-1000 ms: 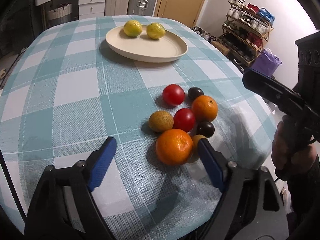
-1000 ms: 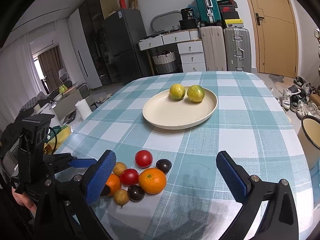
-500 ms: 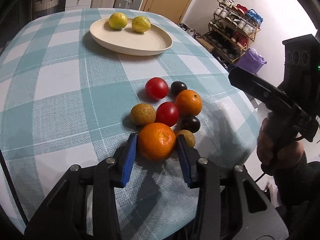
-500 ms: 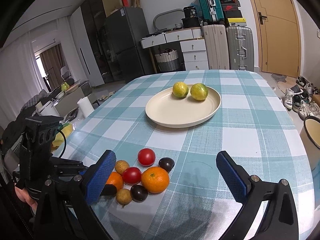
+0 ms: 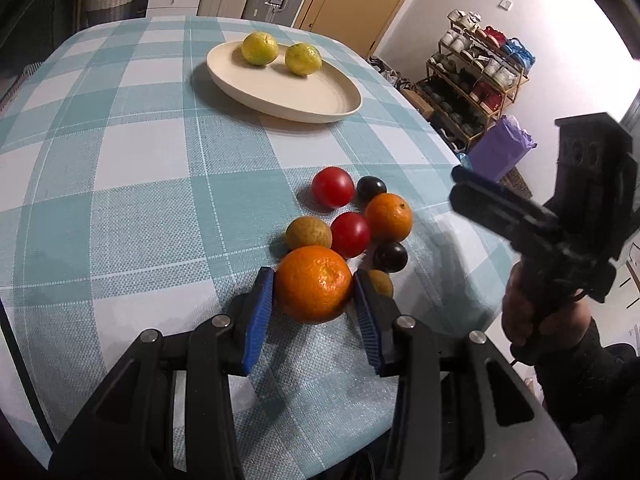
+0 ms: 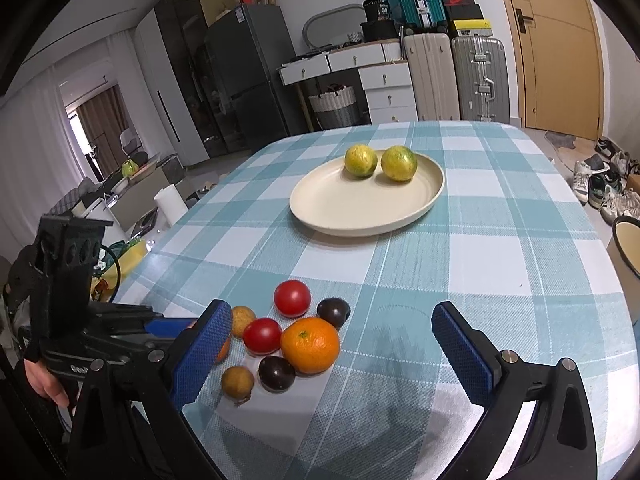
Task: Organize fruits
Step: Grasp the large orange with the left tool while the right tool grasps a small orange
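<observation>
My left gripper (image 5: pixel 314 294) is shut on a large orange (image 5: pixel 314 284), the nearest fruit of a cluster on the checked tablecloth. Behind it lie two red tomatoes (image 5: pixel 333 186), a second orange (image 5: pixel 389 217), two dark plums (image 5: pixel 390 256) and two small yellow-brown fruits (image 5: pixel 308 233). A cream plate (image 5: pixel 304 100) farther back holds two yellow-green citrus fruits (image 5: pixel 260 48). In the right wrist view my right gripper (image 6: pixel 331 316) stands open above the cluster with the second orange (image 6: pixel 310 345) below it, gripping nothing. Its left finger hides most of the held orange there.
The table (image 5: pixel 120 168) drops off just right of the cluster, where a hand holds the right gripper (image 5: pixel 500 208). A shoe rack (image 5: pixel 480 64) and a purple bag (image 5: pixel 500 148) stand beyond that edge. A bowl rim (image 6: pixel 628 240) shows at the right.
My left gripper has slid forward around the nearest orange and its blue pads have closed on it. The right gripper has stayed open in place.
</observation>
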Motion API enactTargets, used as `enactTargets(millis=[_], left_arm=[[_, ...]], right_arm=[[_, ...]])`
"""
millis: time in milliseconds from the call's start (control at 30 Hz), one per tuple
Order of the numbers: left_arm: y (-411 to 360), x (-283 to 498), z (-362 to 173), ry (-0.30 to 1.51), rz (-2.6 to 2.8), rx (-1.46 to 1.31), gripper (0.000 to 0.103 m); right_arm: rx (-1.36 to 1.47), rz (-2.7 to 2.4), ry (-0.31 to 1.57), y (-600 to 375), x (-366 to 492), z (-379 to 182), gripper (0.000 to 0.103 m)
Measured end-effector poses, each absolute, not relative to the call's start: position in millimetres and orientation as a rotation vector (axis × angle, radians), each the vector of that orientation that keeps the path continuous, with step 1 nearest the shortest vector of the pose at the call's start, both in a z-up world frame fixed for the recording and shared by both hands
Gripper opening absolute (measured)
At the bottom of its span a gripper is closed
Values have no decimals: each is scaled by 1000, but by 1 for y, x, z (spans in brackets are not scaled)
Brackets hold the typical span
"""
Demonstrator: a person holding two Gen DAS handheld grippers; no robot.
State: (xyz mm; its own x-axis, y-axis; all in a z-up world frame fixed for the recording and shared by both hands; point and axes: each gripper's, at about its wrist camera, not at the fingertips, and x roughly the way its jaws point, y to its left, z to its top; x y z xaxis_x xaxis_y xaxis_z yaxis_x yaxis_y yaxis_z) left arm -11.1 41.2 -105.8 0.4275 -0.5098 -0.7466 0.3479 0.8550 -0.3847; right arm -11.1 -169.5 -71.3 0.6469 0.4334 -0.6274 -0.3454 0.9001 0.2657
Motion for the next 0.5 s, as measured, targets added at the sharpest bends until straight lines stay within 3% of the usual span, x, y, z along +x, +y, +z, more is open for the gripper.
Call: enactTargets(millis=[300, 500], left_arm=[[46, -15, -99, 980, -541, -188, 37], [53, -12, -105, 1001, -535, -231, 37]], right_arm=[[140, 458, 821, -162, -7, -89, 97], [154, 461, 866, -161, -2, -101, 79]])
